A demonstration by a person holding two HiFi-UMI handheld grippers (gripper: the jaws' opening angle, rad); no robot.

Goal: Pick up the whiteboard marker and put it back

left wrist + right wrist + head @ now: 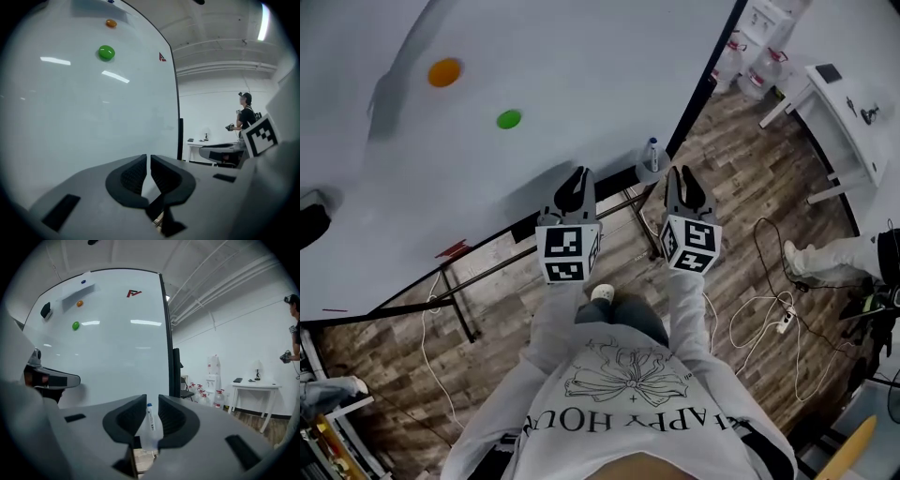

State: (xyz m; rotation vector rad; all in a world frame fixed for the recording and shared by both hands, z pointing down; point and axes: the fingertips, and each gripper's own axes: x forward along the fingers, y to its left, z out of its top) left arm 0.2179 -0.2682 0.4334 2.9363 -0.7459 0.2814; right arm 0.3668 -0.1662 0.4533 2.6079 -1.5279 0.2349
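Observation:
The whiteboard marker (652,153), white with a blue cap, stands upright in a small grey holder (648,172) at the whiteboard's (553,56) lower right corner. My right gripper (682,180) hovers just short of it and slightly to its right, jaws open. In the right gripper view the marker (150,420) shows through the gap of the right gripper (152,405), beyond the pads and untouched. My left gripper (578,180) points at the bare board beside it. The left gripper (148,163) is shut with nothing between its pads.
A green magnet (509,119), an orange magnet (444,72) and a black eraser (309,221) are on the board. Its metal stand (487,267) runs below. Cables and a power strip (785,321) lie on the wood floor. A white table (853,112), water bottles (750,70) and another person's leg (825,258) are at right.

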